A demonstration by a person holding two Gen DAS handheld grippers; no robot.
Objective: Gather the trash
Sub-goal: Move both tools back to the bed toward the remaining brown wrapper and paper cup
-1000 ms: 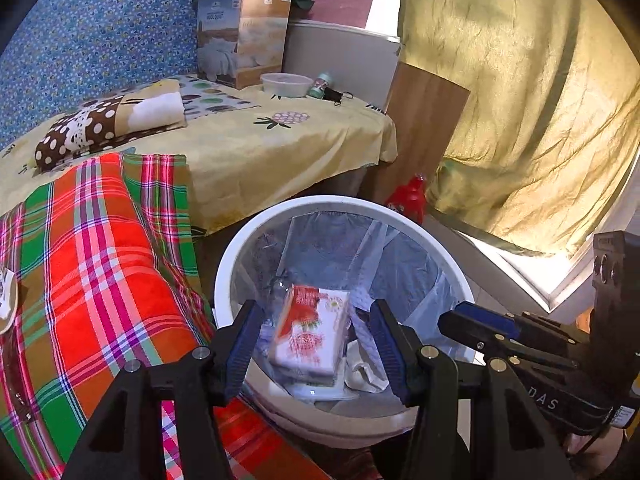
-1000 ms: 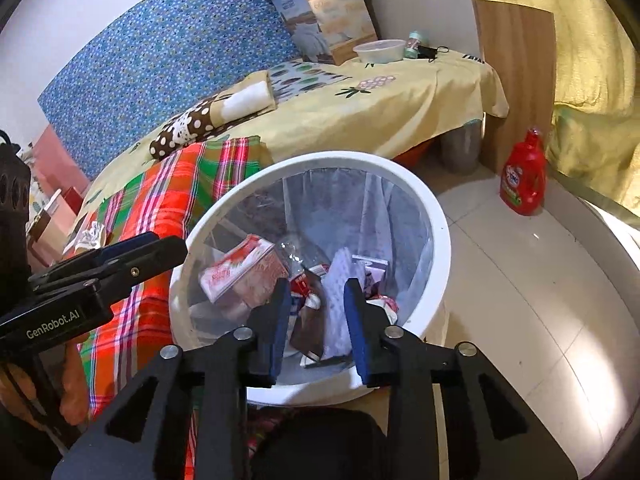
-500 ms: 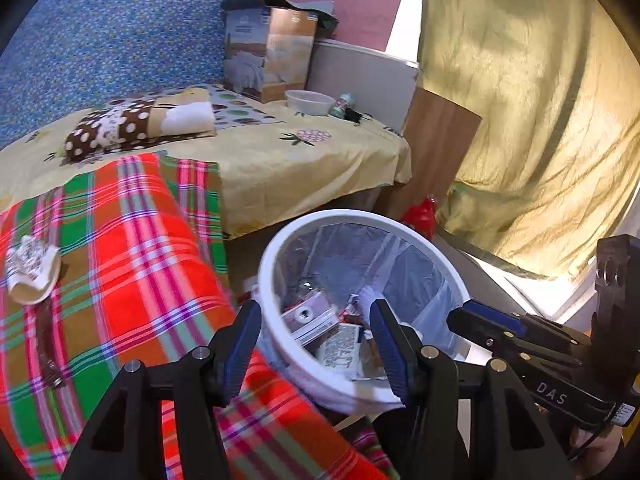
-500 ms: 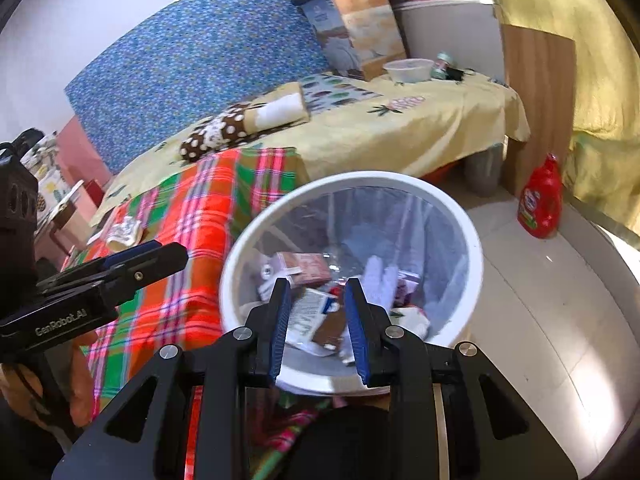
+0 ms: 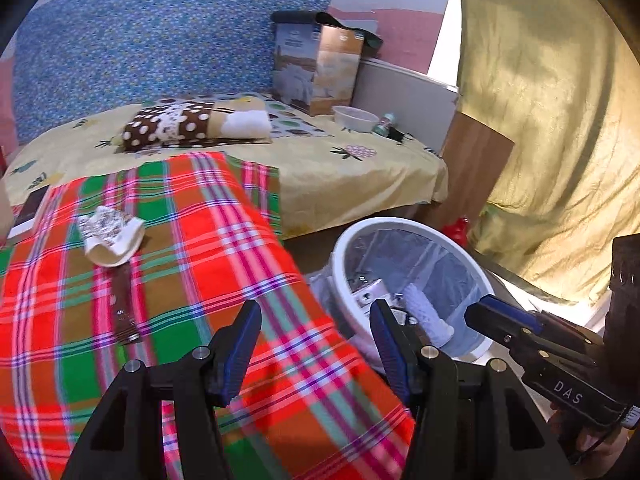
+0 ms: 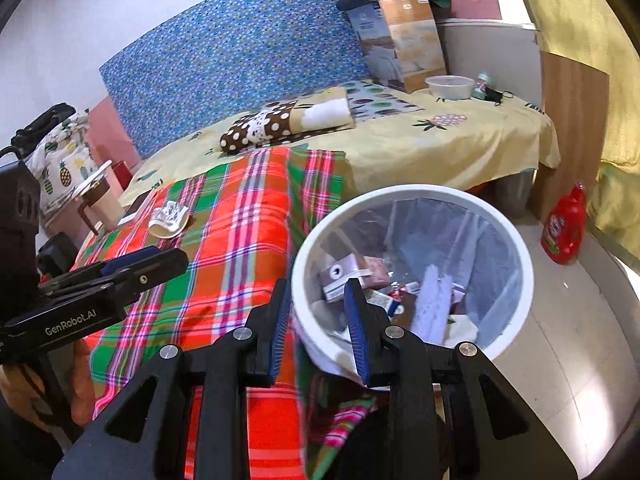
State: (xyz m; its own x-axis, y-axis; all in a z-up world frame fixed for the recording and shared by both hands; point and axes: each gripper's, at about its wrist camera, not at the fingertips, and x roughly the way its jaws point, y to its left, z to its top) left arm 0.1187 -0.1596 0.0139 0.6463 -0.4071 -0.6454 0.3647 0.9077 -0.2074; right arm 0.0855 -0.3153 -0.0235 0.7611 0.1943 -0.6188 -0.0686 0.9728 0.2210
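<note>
Left gripper (image 5: 314,346) over the red-green plaid cloth (image 5: 192,280), jaws wide apart, nothing btwn them. Right gripper (image 6: 318,322) jaws part-open, empty – straddling the near rim of the round white lined bin (image 6: 516,248), not pressing on it. Bin sits on the floor just beside the plaid cloth; boxes, wrappers and white paper inside. Still out on the cloth: crumpled white patterned wrapper (image 5: 110,236) w/ a dark brown strip wrapper (image 5: 124,308) just below it – both well apart from the bin.
</note>
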